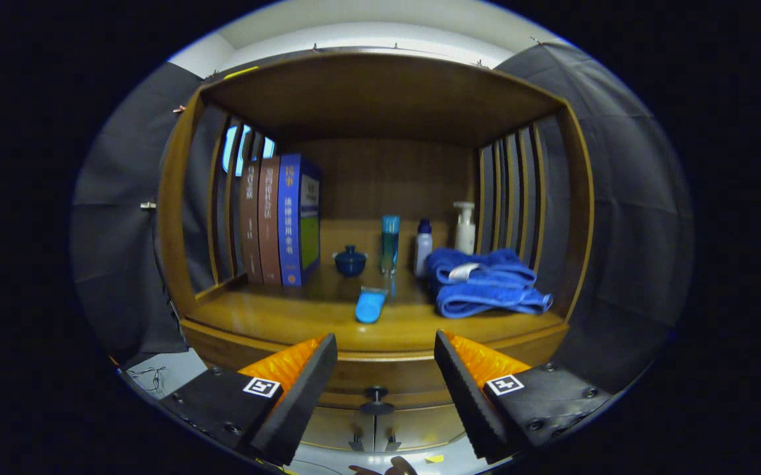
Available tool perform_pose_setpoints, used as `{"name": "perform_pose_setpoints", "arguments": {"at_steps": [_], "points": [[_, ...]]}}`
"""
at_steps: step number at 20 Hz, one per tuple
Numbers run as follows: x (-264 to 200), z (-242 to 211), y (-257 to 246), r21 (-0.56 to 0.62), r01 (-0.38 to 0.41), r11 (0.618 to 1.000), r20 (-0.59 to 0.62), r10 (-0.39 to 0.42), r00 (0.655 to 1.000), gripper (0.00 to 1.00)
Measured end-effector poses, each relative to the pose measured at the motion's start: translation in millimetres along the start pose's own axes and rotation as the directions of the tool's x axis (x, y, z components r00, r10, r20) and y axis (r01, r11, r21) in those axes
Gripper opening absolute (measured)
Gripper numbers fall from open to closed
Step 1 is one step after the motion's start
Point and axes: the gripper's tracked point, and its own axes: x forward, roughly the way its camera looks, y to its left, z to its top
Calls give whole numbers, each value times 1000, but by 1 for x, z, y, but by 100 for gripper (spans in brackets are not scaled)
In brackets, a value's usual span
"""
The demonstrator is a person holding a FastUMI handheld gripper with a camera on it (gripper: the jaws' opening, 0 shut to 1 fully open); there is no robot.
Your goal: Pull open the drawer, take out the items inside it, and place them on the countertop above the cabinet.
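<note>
Gripper view looks along the gripper (385, 359), whose 2 fingers stand wide apart and hold nothing. Between and just below them sits the drawer (380, 382), its front flush with the cabinet and its small dark knob (375, 394) centred in the gap; whatever it holds is out of sight behind that front. Just beyond lies the countertop (301, 316), and on it a flat blue item (371, 305), a folded blue towel (486, 284), a small dark lidded cup (350, 261), 3 bottles (424, 245) and 3 upright books (281, 218). A shut drawer fits both a job that lies ahead and a drawer closed again after emptying, so the stage is not settled. The knob is small: fingers closing off-centre could slip off it, and a skewed pull could jam the drawer. Anything set down carelessly could topple the bottles. The lower cabinet is cut off, and a shape at the bottom cannot be made out.
</note>
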Motion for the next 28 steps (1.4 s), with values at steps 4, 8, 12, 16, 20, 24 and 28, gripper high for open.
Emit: {"name": "perform_pose_setpoints", "arguments": {"at_steps": [4, 8, 12, 16, 20, 24, 28], "points": [[-37, 65, -3, 8, 6, 1000, 77, -6, 997, 97], [-74, 105, -1, -17, 1, 1000, 99, 1, 995, 97], [-110, 132, -2, -16, -15, 1000, 121, 16, 993, 97], [-139, 150, -7, 2, -12, 1000, 147, 12, 989, 97], [-158, 168, -7, 18, -18, 1000, 191, 14, 981, 97], [-166, 173, -6, 20, -22, 1000, 203, 18, 979, 97], [-166, 167, -4, 16, -27, 999, 191, 24, 981, 97]]}}
